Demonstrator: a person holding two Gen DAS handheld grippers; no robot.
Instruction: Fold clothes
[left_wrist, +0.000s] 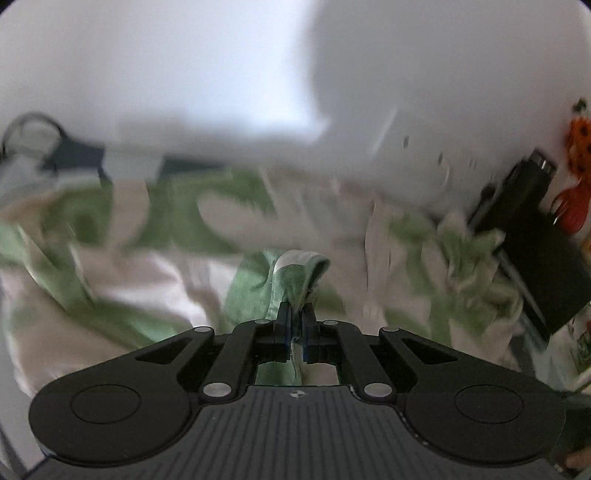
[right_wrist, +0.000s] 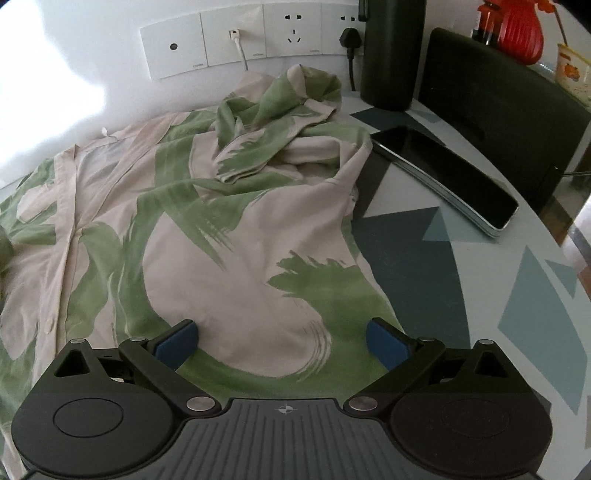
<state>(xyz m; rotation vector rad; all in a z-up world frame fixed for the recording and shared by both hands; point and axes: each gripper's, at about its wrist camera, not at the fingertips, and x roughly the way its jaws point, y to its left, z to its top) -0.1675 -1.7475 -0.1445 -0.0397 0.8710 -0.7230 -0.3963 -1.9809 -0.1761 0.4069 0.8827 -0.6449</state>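
The shirt (right_wrist: 207, 229) lies on the table (right_wrist: 517, 295), the phone (right_wrist: 447, 177) to its right, sockets (right_wrist: 258, 40) behind.

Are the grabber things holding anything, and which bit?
The left hand-held gripper pinches a bunched fold of the green-and-beige patterned fabric shirt. The right hand-held gripper is open above the shirt, holding nothing.

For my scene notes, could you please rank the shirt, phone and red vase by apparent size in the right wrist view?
1. Shirt, largest by far.
2. Phone.
3. Red vase, smallest; it is cropped and farthest, so true size is unsure.
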